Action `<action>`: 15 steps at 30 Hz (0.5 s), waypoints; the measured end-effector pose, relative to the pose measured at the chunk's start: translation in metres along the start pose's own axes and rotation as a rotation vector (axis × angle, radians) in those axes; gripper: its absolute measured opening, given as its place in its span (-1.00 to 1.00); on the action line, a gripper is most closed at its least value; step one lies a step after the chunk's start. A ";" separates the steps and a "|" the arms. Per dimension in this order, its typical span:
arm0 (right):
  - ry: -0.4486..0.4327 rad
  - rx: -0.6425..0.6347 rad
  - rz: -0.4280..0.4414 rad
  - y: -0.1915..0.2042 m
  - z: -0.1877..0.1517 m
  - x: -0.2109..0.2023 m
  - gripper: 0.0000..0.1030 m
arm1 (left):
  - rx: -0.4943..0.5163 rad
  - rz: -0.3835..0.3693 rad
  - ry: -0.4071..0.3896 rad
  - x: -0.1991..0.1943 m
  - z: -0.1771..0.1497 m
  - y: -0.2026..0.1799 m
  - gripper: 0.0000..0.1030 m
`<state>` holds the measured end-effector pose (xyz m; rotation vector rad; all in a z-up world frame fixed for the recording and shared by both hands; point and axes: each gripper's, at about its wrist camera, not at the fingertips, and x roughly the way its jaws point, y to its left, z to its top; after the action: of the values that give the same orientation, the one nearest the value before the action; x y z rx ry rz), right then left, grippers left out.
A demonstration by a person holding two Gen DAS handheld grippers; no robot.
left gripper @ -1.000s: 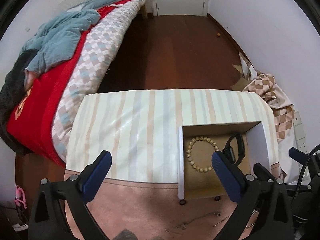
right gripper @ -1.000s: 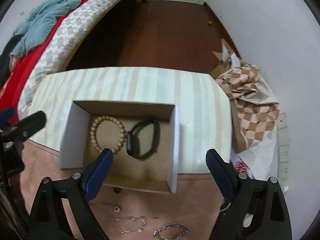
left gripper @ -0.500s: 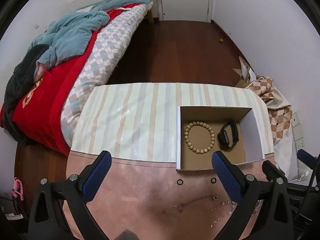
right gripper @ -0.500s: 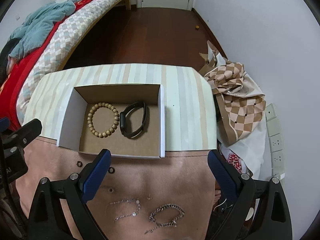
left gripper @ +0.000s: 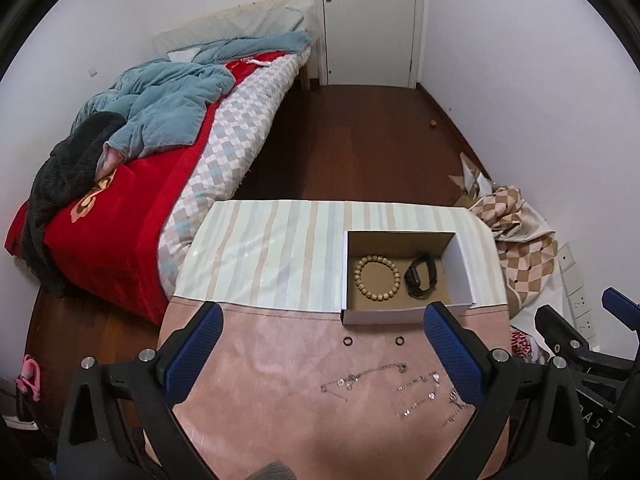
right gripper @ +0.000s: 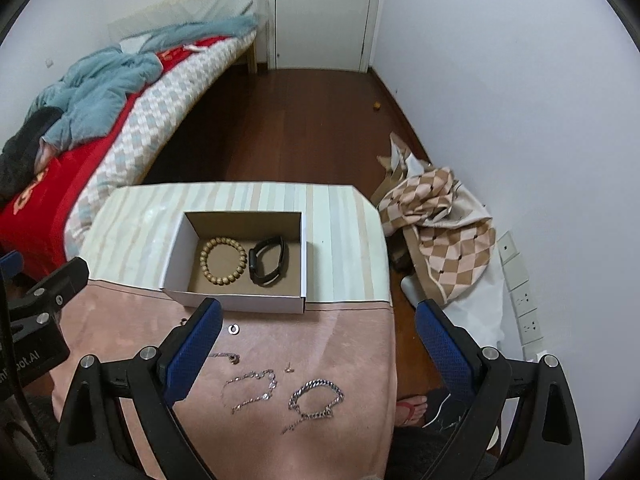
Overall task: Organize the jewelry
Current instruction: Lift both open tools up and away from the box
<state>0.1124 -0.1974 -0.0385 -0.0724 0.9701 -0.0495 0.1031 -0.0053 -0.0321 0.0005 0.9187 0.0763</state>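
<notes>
An open cardboard box [left gripper: 460, 268] [right gripper: 176, 256] sits on the table and holds a wooden bead bracelet [left gripper: 377, 278] [right gripper: 224, 261] and a black wristband [left gripper: 421, 280] [right gripper: 267, 261]. On the pink cloth [left gripper: 272, 360] [right gripper: 352, 344] in front of it lie two small rings [left gripper: 348, 341], thin silver chains [left gripper: 360, 378] [right gripper: 252, 388], a chunky silver chain bracelet [right gripper: 316, 398] and a small stud [right gripper: 288, 369]. My left gripper [left gripper: 320, 352] and right gripper [right gripper: 316, 348] are open and empty, held above the cloth short of the box.
The table has a striped cover [left gripper: 272, 240] beyond the cloth. A bed [left gripper: 140, 168] with red and teal bedding stands to the left. A checkered fabric pile [right gripper: 440, 232] lies on the floor to the right, by a wall with sockets [right gripper: 520, 280]. A door [left gripper: 368, 20] is at the back.
Both grippers have pulled back and risen from the box. The jewelry on the pink cloth has come into view. The jaws stay open.
</notes>
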 end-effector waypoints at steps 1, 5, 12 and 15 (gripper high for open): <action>-0.014 0.002 0.000 -0.001 -0.003 -0.010 0.91 | 0.000 -0.004 -0.008 -0.007 -0.003 0.000 0.99; -0.054 0.007 0.002 -0.003 -0.012 -0.038 0.91 | 0.007 0.000 -0.036 -0.028 -0.010 -0.001 0.99; -0.091 0.034 0.036 -0.009 -0.022 -0.069 0.91 | -0.015 0.038 -0.059 -0.042 -0.022 0.002 0.99; -0.068 0.061 0.049 -0.015 -0.031 -0.061 0.91 | -0.019 0.068 -0.057 -0.031 -0.034 0.005 0.99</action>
<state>0.0523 -0.2090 -0.0040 0.0060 0.9010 -0.0315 0.0571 -0.0032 -0.0278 0.0164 0.8611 0.1474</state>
